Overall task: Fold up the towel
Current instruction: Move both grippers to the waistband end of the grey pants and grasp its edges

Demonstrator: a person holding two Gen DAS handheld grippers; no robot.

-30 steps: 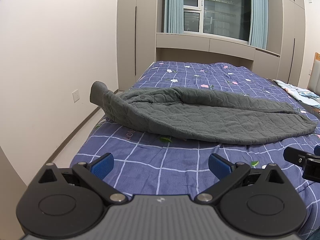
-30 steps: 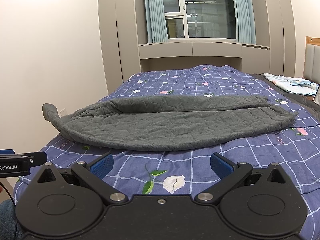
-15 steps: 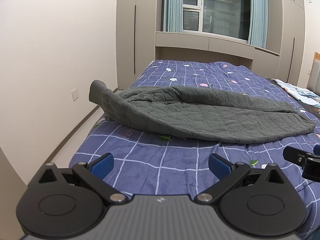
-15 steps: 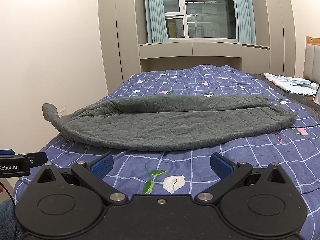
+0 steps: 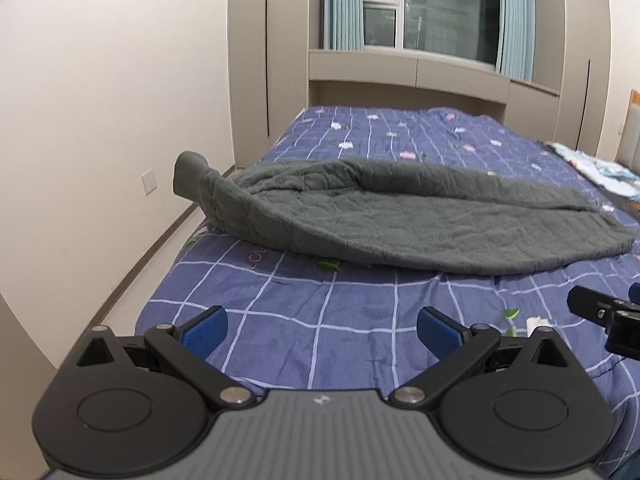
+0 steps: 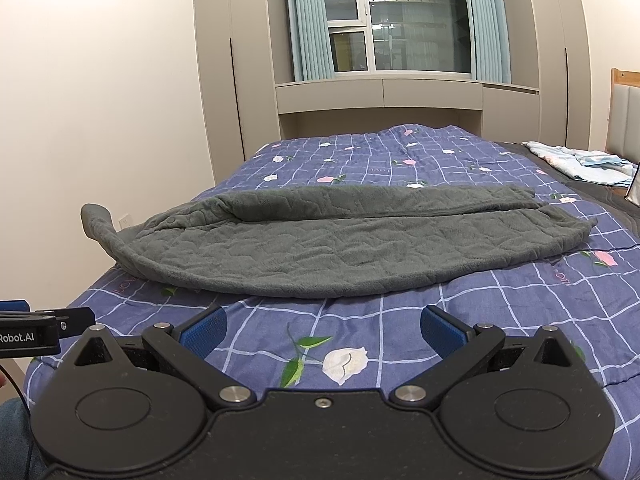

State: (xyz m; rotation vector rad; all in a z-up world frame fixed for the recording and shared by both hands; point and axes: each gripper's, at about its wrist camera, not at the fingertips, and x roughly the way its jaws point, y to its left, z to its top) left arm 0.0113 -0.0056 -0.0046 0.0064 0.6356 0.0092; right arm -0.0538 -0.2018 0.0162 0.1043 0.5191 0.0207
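Observation:
A dark grey quilted towel [image 5: 400,216] [image 6: 320,244] lies across the bed, folded lengthwise, its left end curling up over the bed's left edge. My left gripper [image 5: 320,326] hovers open over the bedspread, short of the towel's near edge, with nothing between its blue pads [image 5: 206,326]. Further right, my right gripper [image 6: 322,326] is likewise open and empty, also short of the towel. Each gripper's tip shows at the side of the other's view.
The bed [image 6: 520,304] has a purple checked floral bedspread. A light patterned cloth [image 6: 580,162] lies at its far right by the headboard [image 6: 624,116]. Wall and floor [image 5: 160,248] run along the left; wardrobes and a window [image 6: 400,20] stand behind.
The left wrist view has tilted slightly, so the towel sits a little lower in it. The right gripper has stayed still. Both remain open.

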